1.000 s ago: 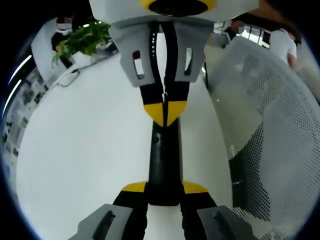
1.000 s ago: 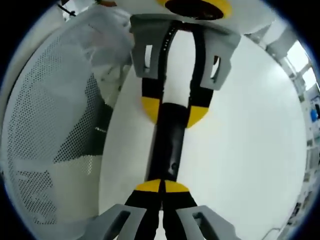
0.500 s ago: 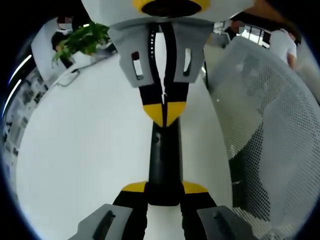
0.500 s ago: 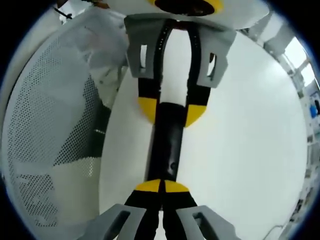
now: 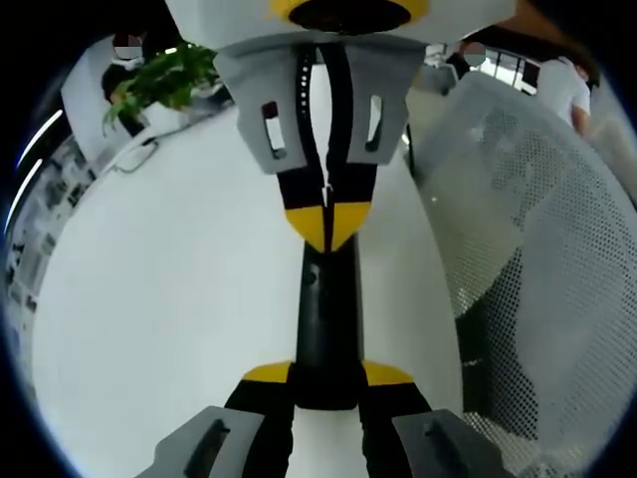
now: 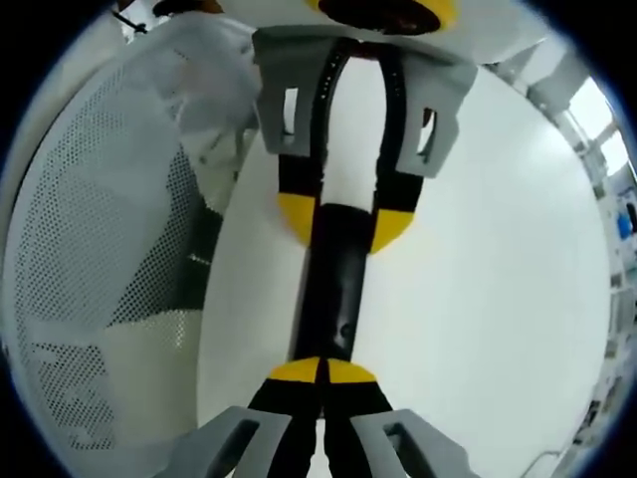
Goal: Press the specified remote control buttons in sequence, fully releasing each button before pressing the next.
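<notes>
At the bottom centre of the left gripper view, the left gripper (image 5: 327,383) has its yellow-tipped jaws clamped on the near end of a black remote control (image 5: 326,319), which runs up the middle of the frame over a white table (image 5: 159,299). The right gripper (image 5: 328,227) comes down from the top with its jaws pressed together, tips on the remote's far end. A white mesh chair (image 5: 557,249) fills the right side and a green plant (image 5: 164,78) sits upper left.

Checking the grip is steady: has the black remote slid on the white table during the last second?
No. In the left gripper view the remote keeps its place against the table and mesh chair.
</notes>
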The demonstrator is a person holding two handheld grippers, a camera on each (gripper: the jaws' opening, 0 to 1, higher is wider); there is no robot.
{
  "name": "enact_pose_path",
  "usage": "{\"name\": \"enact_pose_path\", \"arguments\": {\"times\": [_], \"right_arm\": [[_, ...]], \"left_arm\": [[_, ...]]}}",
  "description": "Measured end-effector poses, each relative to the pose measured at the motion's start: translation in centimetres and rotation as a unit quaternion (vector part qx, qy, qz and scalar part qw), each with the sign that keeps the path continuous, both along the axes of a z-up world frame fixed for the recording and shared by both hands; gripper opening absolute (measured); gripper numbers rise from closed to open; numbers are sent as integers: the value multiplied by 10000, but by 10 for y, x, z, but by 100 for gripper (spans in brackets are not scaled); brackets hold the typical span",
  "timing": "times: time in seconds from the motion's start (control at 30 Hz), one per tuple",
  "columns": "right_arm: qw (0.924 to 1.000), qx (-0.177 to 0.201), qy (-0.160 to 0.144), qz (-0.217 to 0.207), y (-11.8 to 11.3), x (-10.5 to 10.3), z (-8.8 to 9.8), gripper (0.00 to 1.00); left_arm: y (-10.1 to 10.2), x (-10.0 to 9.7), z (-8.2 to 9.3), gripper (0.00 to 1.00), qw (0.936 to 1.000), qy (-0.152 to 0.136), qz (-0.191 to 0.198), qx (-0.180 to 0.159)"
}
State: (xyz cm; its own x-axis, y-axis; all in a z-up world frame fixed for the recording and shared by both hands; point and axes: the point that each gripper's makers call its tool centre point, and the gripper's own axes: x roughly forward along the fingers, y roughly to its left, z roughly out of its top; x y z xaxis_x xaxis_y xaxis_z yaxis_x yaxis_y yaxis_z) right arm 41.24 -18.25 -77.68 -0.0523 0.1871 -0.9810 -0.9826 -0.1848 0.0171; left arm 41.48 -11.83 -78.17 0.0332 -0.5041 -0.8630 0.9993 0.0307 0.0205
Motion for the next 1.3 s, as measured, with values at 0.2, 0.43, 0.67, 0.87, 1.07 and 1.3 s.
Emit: {"name": "enact_pose_path", "arguments": {"times": [0.2, 0.43, 0.67, 0.87, 1.07, 1.3], "right_arm": [[10000, 13, 8, 25, 0, -1, 1, 0], [9999, 53, -57, 70, 3, 2, 10, 0], [9998, 92, -147, 123, 8, 5, 20, 0], [9997, 91, -188, 117, 10, 8, 27, 0], [9995, 108, -234, 154, 14, 9, 34, 0], [9994, 103, -269, 200, 18, 14, 38, 0]], "left_arm": [[0, 0, 0, 23, 10000, -6, -5, -8], [0, 0, 0, 23, 10000, -14, -8, -18], [0, 0, 0, 23, 10000, -14, -12, -22], [1, 1, 0, 23, 10000, -12, -15, -29], [1, 1, 0, 23, 10000, -8, -21, -40], [1, 1, 0, 23, 10000, -10, -23, -59]]}}
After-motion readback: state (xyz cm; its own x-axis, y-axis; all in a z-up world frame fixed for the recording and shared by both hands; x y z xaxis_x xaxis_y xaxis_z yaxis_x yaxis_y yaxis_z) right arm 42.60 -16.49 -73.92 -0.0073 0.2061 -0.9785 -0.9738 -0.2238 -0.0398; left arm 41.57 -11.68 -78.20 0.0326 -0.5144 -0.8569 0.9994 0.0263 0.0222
